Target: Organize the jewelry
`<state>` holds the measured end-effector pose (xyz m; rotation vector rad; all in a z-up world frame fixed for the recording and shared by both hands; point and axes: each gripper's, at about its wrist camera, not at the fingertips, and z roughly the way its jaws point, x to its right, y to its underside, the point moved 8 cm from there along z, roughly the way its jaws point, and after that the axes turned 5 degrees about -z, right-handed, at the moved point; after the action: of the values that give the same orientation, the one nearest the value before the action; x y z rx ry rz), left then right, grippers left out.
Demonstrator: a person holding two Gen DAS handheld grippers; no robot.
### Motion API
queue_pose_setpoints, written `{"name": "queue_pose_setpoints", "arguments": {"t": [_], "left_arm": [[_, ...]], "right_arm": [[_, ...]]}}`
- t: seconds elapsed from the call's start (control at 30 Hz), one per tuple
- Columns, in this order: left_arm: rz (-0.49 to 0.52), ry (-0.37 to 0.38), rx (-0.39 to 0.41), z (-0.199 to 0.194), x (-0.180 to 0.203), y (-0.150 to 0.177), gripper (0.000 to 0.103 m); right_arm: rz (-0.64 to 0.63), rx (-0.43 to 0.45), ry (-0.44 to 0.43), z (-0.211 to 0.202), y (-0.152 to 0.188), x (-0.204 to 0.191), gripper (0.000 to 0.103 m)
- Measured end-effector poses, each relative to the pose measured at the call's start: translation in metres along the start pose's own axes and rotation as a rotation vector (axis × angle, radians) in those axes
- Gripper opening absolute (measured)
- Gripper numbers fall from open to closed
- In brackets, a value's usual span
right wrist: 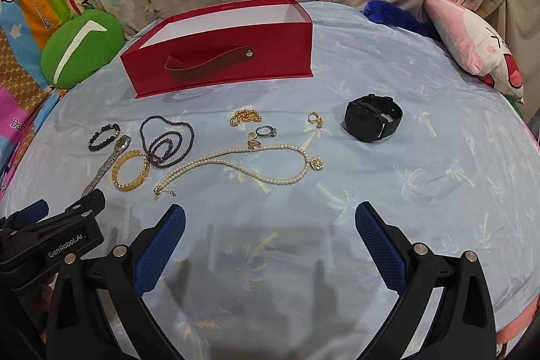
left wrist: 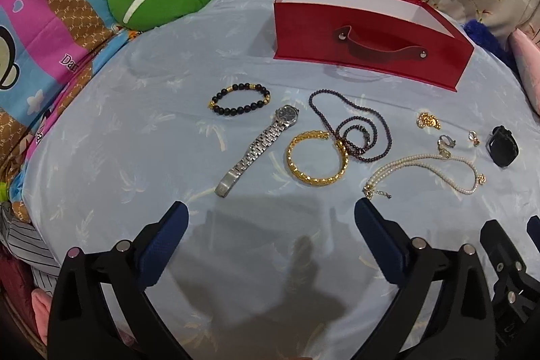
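Both the left hand-held gripper (left wrist: pixel 271 218) and the right hand-held gripper (right wrist: pixel 270 220) hang wide and empty over the pale blue bed sheet (right wrist: pixel 422 191). The open red box (right wrist: pixel 222 56) stands well ahead of them. Just ahead of the left one, the gold bangle (left wrist: pixel 317 159) overlaps the dark purple bead necklace (left wrist: pixel 351 130); lifting either could drag both. The white pearl necklace (right wrist: pixel 243 164) ahead of the right may slip between the pads.
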<state>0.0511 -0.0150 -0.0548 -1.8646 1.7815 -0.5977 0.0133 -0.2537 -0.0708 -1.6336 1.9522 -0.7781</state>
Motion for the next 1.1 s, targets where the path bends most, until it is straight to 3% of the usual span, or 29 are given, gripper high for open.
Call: {"name": "queue_pose_setpoints", "arguments": {"t": [0.23,0.33,0.53,0.7,1.1], "left_arm": [[0.028,0.015,0.019,-0.002,0.004,-0.001,0.096],[-0.007,0.000,0.046,-0.004,-0.001,-0.002,0.096],[-0.009,-0.011,-0.020,0.003,-0.005,0.000,0.096],[-0.016,-0.008,-0.012,0.002,-0.009,-0.001,0.096],[-0.026,0.017,0.068,-0.009,-0.012,-0.009,0.096]], "right_arm": [[-0.001,0.000,0.000,0.000,0.000,0.000,0.098],[-0.007,0.004,0.002,0.000,0.000,-0.002,0.098],[-0.011,0.016,0.006,-0.004,0.000,-0.004,0.098],[-0.010,0.021,0.007,-0.005,-0.001,-0.004,0.098],[-0.014,0.024,0.009,-0.006,-0.001,-0.004,0.098]]}}
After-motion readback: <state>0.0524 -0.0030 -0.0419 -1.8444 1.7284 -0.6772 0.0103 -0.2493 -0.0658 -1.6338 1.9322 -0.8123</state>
